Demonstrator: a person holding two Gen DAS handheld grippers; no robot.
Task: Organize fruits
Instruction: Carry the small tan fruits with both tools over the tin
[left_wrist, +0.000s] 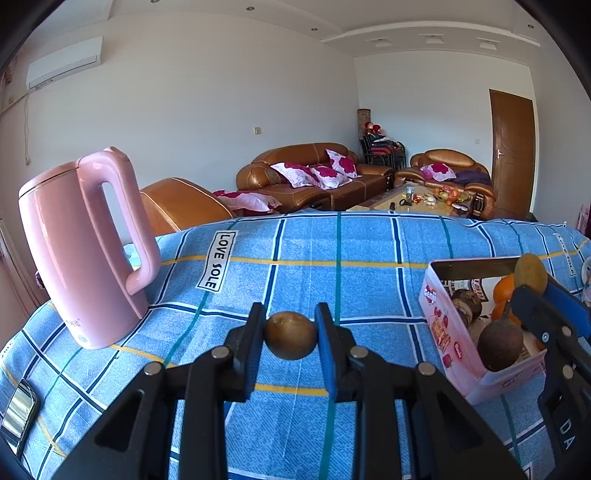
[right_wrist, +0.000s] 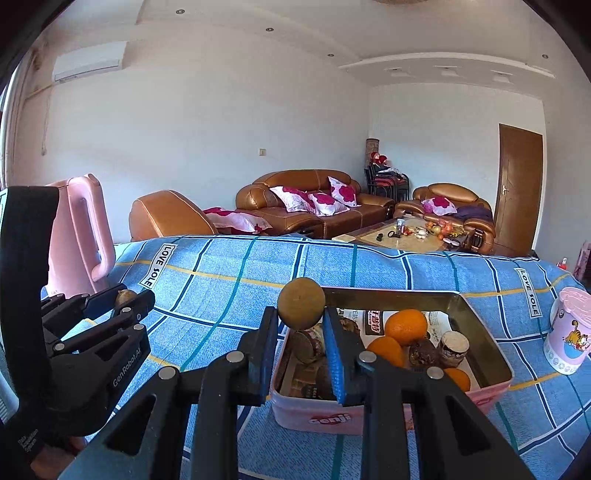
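My left gripper (left_wrist: 290, 315) is shut on a round brown fruit (left_wrist: 290, 336) and holds it above the blue checked cloth (left_wrist: 332, 251). To its right stands a pink tin box (left_wrist: 443, 332) with oranges and dark brown fruits (left_wrist: 500, 343) inside. My right gripper (right_wrist: 300, 314) is shut on an olive-brown fruit (right_wrist: 301, 306), held over the left near corner of the pink tin box (right_wrist: 391, 292). Oranges (right_wrist: 405, 326) and dark fruits lie in it. In the right wrist view the left gripper (right_wrist: 125, 297) shows at the left with its fruit.
A pink kettle (left_wrist: 85, 251) stands at the table's left. A phone (left_wrist: 18, 413) lies at the near left edge. A pink cartoon cup (right_wrist: 570, 328) stands right of the box. Brown sofas and a coffee table are beyond the table's far edge.
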